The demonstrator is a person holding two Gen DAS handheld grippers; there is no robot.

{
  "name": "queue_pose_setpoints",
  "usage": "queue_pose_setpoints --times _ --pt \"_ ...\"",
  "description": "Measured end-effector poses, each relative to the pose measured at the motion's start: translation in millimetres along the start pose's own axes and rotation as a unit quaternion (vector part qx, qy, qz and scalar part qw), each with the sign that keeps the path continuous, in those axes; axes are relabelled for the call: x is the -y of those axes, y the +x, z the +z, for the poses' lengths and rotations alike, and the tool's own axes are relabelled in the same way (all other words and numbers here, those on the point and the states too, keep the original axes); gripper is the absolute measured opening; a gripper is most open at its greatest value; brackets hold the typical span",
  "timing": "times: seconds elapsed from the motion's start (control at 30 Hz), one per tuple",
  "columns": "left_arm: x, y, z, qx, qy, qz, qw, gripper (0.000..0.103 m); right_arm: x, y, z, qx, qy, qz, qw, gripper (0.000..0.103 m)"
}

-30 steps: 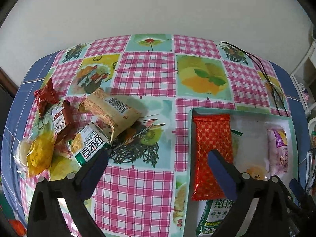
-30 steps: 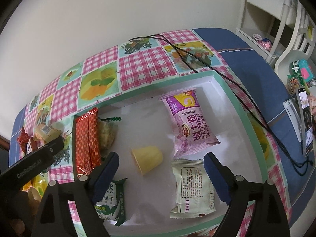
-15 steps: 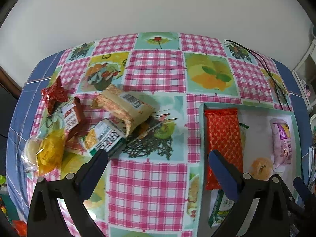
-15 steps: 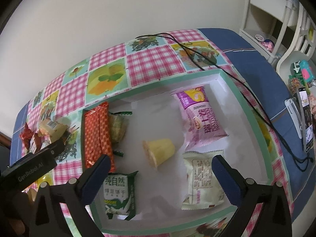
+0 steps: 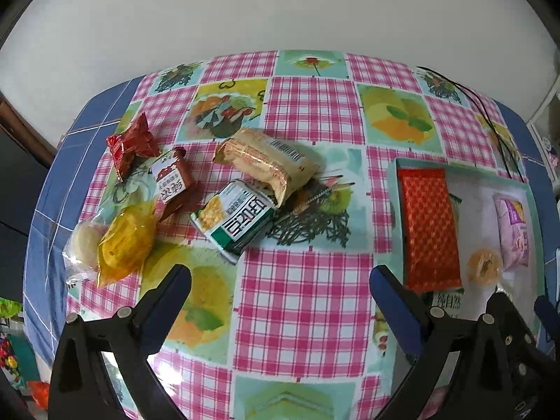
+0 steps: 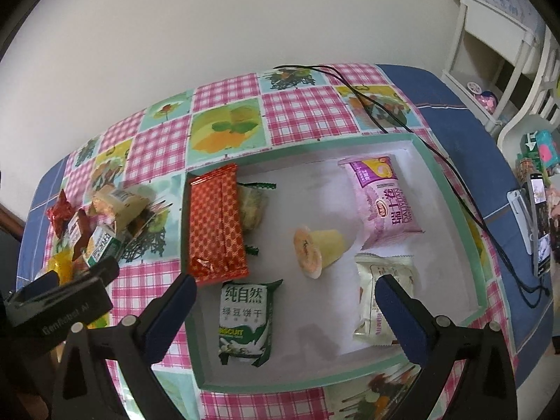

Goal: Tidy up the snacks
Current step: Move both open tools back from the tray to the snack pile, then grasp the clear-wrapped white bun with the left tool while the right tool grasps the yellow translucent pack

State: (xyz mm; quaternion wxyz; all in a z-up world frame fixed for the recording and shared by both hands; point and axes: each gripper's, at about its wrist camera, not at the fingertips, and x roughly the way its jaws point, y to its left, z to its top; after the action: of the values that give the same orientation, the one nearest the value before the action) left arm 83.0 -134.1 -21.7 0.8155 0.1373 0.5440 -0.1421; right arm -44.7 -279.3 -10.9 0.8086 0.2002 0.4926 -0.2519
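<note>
- Left tongs [image 5: 280,281] tilted steeply down, spread wide, empty, over bare checked counter [image 5: 301,294].
- Right tongs [image 6: 285,288] likewise angled down, fully spread, empty, above green-rimmed white tray [image 6: 481,301].
- Loose snack packets [image 5: 241,217] heaped left of tray.
- Orange foil packet [image 6: 215,224] against tray's left wall.

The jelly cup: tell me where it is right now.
In the right wrist view, the jelly cup lies on its side near the middle of the box, between the orange-red packet on its left and the purple packet on its right.
</note>
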Motion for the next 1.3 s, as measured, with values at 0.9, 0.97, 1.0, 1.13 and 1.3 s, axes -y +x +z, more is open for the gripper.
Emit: queue_pose_setpoints --times 0.9,0.97,1.0,1.13,1.3 --pt "-177 9 -8 -0.014 -0.141 0.037 0.9893 0.102 -135 27 -23 -0.035 -0.071 0.063 0.995 0.103" --pt "-191 11 -9 -0.016 -0.155 0.037 0.9871 0.102 -142 28 -24 -0.034 -0.069 0.07 0.995 0.103" --pt "-197 12 -10 -0.017 -0.162 0.036 0.986 0.102 -145 29 -25 -0.034 -0.068 0.073 0.994 0.103" --pt "-227 16 -13 -0.021 -0.192 0.035 0.9805 0.101 -156 32 -25 -0.029 -0.062 0.079 0.994 0.103" --pt "-251 25 -16 -0.025 -0.217 0.028 0.9754 0.101 -174 27 -22 -0.012 -0.058 0.095 0.994 0.103"
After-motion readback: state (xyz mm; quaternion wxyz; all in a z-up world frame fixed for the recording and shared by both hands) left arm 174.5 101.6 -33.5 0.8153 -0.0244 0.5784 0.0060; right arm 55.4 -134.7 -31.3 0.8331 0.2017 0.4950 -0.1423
